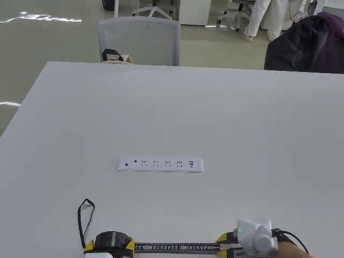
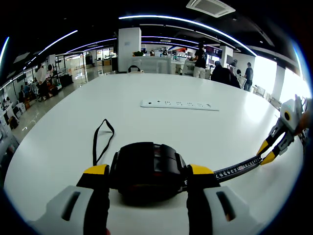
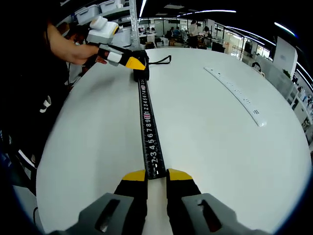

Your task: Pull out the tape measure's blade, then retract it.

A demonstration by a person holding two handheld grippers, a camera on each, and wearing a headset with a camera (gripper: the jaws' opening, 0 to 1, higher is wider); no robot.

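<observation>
Holding the blade [image 3: 146, 122] out over the table [image 1: 215, 107].
Your left gripper [image 2: 148, 172] clamps the tape measure [image 1: 113, 241], your right gripper [image 3: 150, 175] pinches the blade's end; a sudden release could whip it back.

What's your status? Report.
Left gripper shut on case. Right gripper shut on blade, pulled out. Power strip clear of it.

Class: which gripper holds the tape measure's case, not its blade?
The left gripper: it clamps the black tape measure case; the right gripper pinches the numbered black blade.
</observation>
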